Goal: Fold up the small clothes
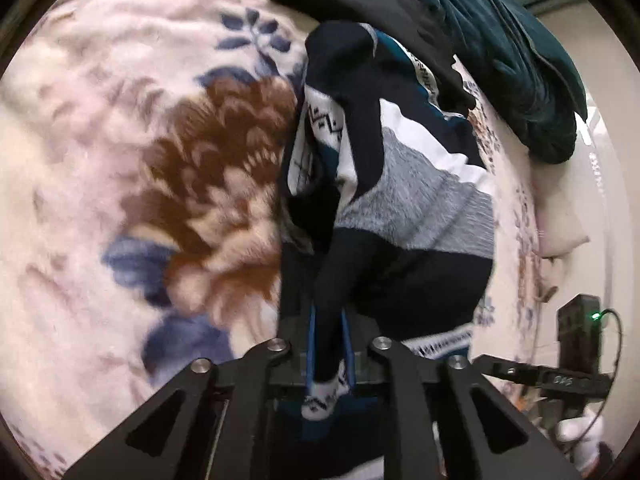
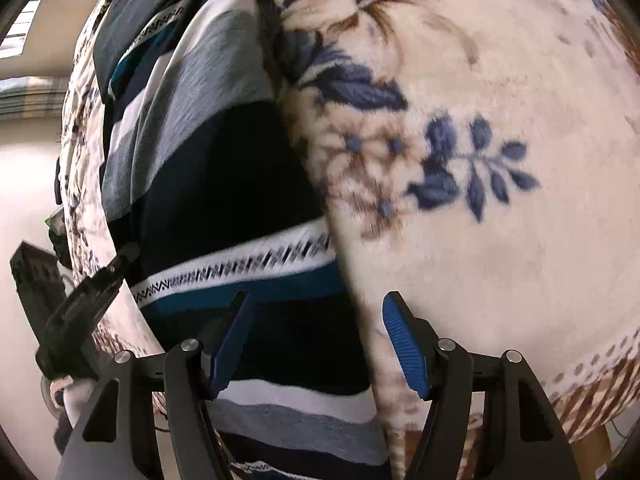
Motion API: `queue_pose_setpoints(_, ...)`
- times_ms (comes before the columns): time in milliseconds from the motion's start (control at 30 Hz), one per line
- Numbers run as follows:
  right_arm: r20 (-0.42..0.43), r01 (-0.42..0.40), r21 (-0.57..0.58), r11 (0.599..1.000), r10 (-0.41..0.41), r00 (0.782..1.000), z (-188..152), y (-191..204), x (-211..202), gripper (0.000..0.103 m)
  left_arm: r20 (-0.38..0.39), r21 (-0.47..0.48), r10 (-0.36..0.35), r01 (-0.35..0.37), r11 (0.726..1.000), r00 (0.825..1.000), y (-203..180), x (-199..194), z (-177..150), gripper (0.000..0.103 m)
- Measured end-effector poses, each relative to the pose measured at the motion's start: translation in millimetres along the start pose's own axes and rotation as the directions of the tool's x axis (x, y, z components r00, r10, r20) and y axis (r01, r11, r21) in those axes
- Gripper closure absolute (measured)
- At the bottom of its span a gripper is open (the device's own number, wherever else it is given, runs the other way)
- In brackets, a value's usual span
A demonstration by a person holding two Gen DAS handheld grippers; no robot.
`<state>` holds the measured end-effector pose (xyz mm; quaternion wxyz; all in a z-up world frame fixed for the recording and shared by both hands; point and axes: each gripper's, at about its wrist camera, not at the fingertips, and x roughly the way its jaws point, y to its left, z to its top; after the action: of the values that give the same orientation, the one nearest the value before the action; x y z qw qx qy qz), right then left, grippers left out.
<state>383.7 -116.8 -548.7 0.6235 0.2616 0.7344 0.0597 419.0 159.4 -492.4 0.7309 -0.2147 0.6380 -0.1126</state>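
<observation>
A small striped sweater [image 1: 412,200], navy, white, grey and teal with a zigzag trim, lies on a floral fleece blanket [image 1: 120,140]. My left gripper [image 1: 329,344] is shut on a navy sleeve or edge of the sweater, its patterned cuff hanging between the blue pads. In the right wrist view the sweater [image 2: 200,168] lies along the blanket's [image 2: 500,240] left side. My right gripper [image 2: 316,336] is open, its blue pads [image 2: 404,348] straddling the sweater's right edge, nothing held.
A black garment [image 1: 360,0] and a dark teal velvet garment [image 1: 508,52] are piled at the far end of the sweater. The other gripper's black body [image 1: 560,376] shows at right. The blanket's edge drops off to a pale floor [image 2: 24,184].
</observation>
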Motion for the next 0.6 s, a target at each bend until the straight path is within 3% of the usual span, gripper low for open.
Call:
queue_pose_setpoints(67,0.003,-0.002,-0.002,1.000,0.002,1.000,-8.6,-1.5,-3.2,0.035,-0.018,-0.019,-0.043,0.043,0.999,0.999,0.1,-5.1,-11.7,0.059)
queue_pose_setpoints(133,0.005,0.000,-0.006,1.000,0.000,1.000,-22.4,-2.3,-6.3,0.035,-0.041,-0.015,-0.054,0.054,0.998,0.998,0.2,-6.5,-30.8,0.048)
queue_pose_setpoints(300,0.003,0.006,0.031,1.000,-0.007,1.000,-65.5,-15.4,-2.4,0.033,-0.113,0.020,-0.021,0.024,1.000,0.993,7.1,7.6,-84.1,0.049)
queue_pose_setpoints(367,-0.002,0.011,0.059,0.998,-0.010,1.000,-91.6,-21.2,2.1,0.033,-0.072,0.055,-0.013,0.017,0.998,0.997,5.2,0.3,-96.1,0.060)
queue_pose_setpoints(400,-0.003,0.014,0.071,0.997,-0.014,1.000,-101.4,-23.5,3.6,0.034,-0.054,0.070,-0.002,0.006,0.998,0.999,4.4,-3.0,-99.2,0.074)
queue_pose_setpoints(433,-0.003,0.015,0.079,0.997,-0.015,1.000,-111.1,-25.5,6.2,0.033,-0.039,0.090,0.018,-0.014,0.996,0.999,4.5,-5.7,-101.3,0.095)
queue_pose_setpoints(600,-0.023,0.018,0.152,0.988,-0.015,1.000,-161.8,-35.0,23.5,0.033,0.024,0.068,0.042,-0.044,0.997,0.999,22.4,-28.7,-87.4,0.096)
